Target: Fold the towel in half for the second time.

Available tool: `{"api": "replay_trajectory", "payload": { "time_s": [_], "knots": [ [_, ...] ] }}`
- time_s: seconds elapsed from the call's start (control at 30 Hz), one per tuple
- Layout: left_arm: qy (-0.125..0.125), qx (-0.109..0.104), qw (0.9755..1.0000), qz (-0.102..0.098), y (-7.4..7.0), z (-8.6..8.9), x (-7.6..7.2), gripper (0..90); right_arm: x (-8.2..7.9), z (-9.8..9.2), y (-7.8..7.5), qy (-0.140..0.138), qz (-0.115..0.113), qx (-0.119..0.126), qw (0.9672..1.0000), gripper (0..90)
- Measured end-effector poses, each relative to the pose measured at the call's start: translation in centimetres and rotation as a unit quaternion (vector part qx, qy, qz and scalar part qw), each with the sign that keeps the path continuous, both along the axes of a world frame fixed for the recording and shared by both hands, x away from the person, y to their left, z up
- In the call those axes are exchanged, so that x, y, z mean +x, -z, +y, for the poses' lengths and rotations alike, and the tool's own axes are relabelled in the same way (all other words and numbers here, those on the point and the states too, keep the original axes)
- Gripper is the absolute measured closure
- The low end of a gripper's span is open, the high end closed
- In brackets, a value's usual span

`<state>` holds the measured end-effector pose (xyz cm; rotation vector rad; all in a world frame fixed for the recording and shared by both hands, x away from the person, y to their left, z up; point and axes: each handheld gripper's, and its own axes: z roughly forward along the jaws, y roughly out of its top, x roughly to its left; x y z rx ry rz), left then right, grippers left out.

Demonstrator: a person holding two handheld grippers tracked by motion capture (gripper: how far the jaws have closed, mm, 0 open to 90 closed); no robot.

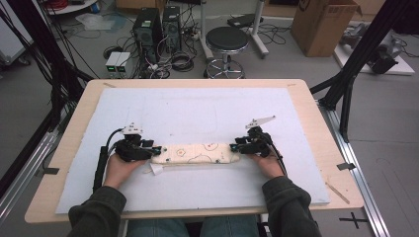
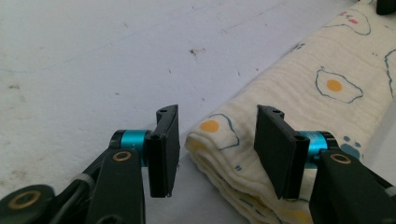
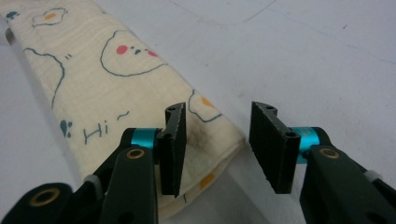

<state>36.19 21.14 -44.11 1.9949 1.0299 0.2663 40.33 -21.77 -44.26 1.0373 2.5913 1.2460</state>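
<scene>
A long folded cream cloth (image 1: pixel 195 153) printed with fried eggs lies crosswise on the white foam mat (image 1: pixel 197 103), near the person. My left gripper (image 1: pixel 157 149) is at its left end. In the left gripper view, the jaws of the left gripper (image 2: pixel 217 112) stand apart around the cloth's layered corner (image 2: pixel 280 93), with a gap at the left pad. My right gripper (image 1: pixel 233 146) is at the cloth's right end. In the right gripper view, the right gripper (image 3: pixel 219 109) straddles the cloth corner (image 3: pixel 116 79), one jaw over the fabric and the other beyond its edge.
The mat covers most of the wooden table (image 1: pixel 74 128). A small white tag (image 1: pixel 155 169) lies by the cloth's left end, and a thin wooden stick (image 1: pixel 338 192) near the table's right front corner. On the floor beyond stand a stool (image 1: pixel 226 42), computer towers (image 1: pixel 148 27) and a cardboard box (image 1: pixel 323 24).
</scene>
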Motion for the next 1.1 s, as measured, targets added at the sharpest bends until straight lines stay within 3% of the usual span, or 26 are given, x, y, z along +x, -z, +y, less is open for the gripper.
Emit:
{"api": "replay_trajectory", "payload": {
  "time_s": [0.13, 0.4, 0.53, 0.73, 0.83, 1.1],
  "knots": [
    [0.016, 0.017, 0.9997, 0.000, 0.2, -0.3, -0.1, 58.1, -0.1, 0.1, 0.0, -0.004, 0.007, 0.001, 1.0000, 63.5],
    [0.024, 0.018, 0.9995, -0.007, 0.0, -0.5, -0.3, 76.8, -0.3, 0.3, -0.1, -0.020, 0.014, 0.002, 0.9997, 77.8],
    [0.023, 0.020, 0.9994, -0.014, -0.1, -0.6, -0.4, 78.1, -0.4, 0.3, -0.2, -0.021, 0.014, 0.004, 0.9997, 78.9],
    [0.010, 0.000, 0.9997, -0.024, -0.7, -0.3, -0.4, 78.8, -0.6, 0.2, -0.7, -0.021, 0.008, 0.002, 0.9997, 79.3],
    [0.011, 0.005, 0.9995, -0.030, -0.9, -0.3, -0.4, 78.9, -0.7, 0.1, -1.3, -0.023, 0.003, 0.004, 0.9997, 79.6],
    [0.009, -0.002, 0.9994, -0.032, -1.7, -0.6, 0.4, 79.3, -0.5, 0.0, -2.8, -0.015, -0.022, 0.004, 0.9996, 80.1]
  ]
}}
